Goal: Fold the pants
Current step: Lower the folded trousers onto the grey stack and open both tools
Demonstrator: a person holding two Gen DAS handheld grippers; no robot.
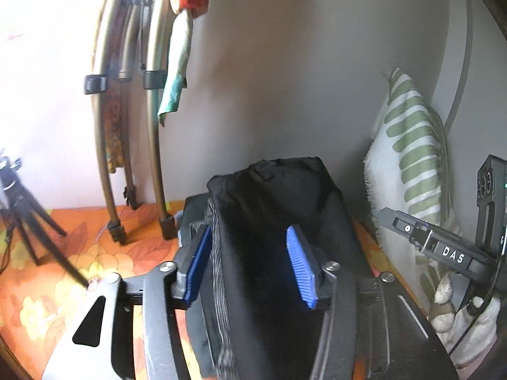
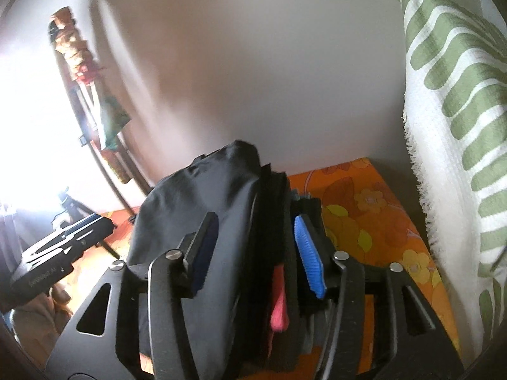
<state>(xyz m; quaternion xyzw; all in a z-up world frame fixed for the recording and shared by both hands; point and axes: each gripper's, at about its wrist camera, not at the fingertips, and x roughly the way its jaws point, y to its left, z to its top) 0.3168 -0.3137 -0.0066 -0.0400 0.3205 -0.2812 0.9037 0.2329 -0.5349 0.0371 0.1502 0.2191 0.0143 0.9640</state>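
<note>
Straddling the folded black pants [image 1: 279,209], the left hand-held gripper [image 1: 253,266] has its blue pads spread, cloth between them but neither pad visibly pressing — reads as released, not pinched. Right hand-held gripper [image 2: 258,253]: same condition, jaws apart, dark fabric running up between the fingers; its left pad lies close against the cloth, contact uncertain.

Location of pants: a compact dark bundle on the orange floral bedspread [image 1: 79,253], directly ahead of both grippers, long axis running away from the cameras toward the wall [image 1: 285,79]. Left gripper sits at the bundle's left portion, right gripper at its right edge; neither clearly nearer. A pink-red item [image 2: 280,297] shows within the layers under the right gripper — identity unclear.

Surroundings: green-and-white leaf-print pillow [image 1: 408,158] upright just right of the bundle; tall tripod legs [image 1: 107,158] and a small tripod [image 1: 22,209] to the left, apart from the pants.

Judgement — fold looks essentially complete; backing straight out should clear, the pillow being the closest obstruction.
</note>
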